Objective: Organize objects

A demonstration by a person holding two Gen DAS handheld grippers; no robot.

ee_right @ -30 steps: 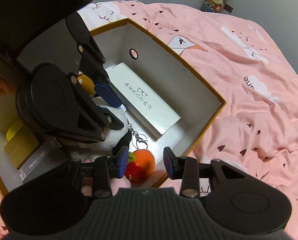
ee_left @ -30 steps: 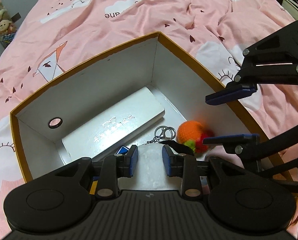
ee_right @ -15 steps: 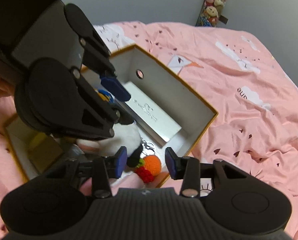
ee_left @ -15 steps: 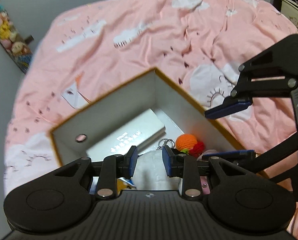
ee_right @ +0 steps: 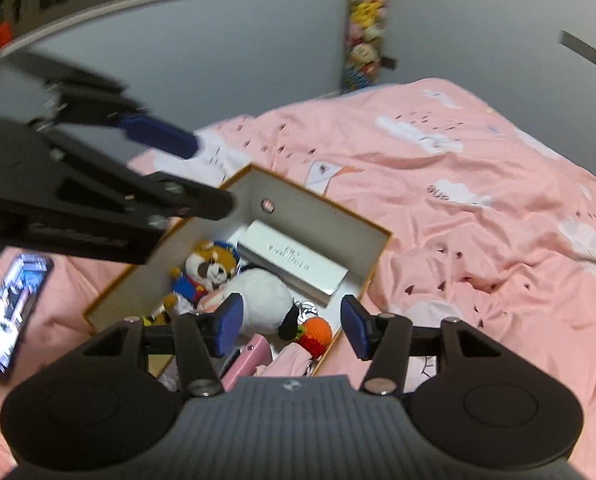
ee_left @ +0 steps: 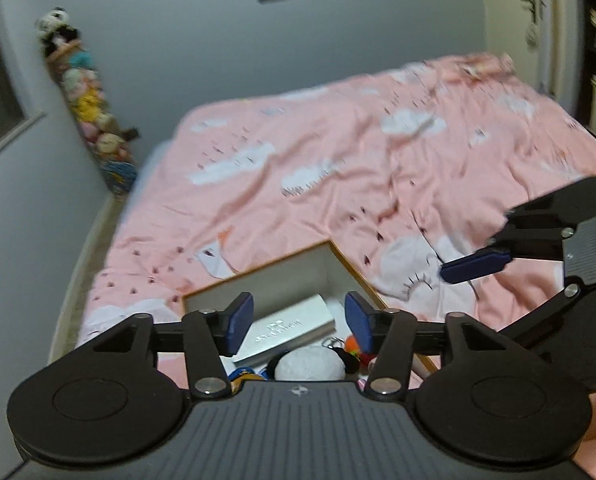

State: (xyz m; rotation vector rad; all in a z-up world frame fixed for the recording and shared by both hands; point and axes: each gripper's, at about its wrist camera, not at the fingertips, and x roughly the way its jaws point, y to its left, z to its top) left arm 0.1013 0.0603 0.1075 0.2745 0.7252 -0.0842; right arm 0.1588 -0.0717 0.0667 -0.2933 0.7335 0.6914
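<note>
My left gripper (ee_left: 300,322) and right gripper (ee_right: 289,330) both hang with jaws open and empty above the box (ee_right: 372,270), which holds plush toys on the pink bed (ee_right: 478,216).

Left gripper (ee_left: 300,322) above the open box (ee_left: 257,278), both blue pads spread apart with nothing between them; box lies on the pink bedspread (ee_left: 338,184), orange-edged rim, white inner walls; inside the box a white flat case (ee_left: 287,330) against the far wall, a white plush (ee_left: 310,365) nearer than the case, a small orange knitted piece (ee_left: 353,345) to the right of the plush, touching it or not cannot be told; right gripper (ee_left: 494,280) to the right of the box, over the bedspread, upper blue pad visible, jaws apart; column of stuffed toys (ee_left: 85,100) on the grey wall, far left of the box; view blurred.
</note>
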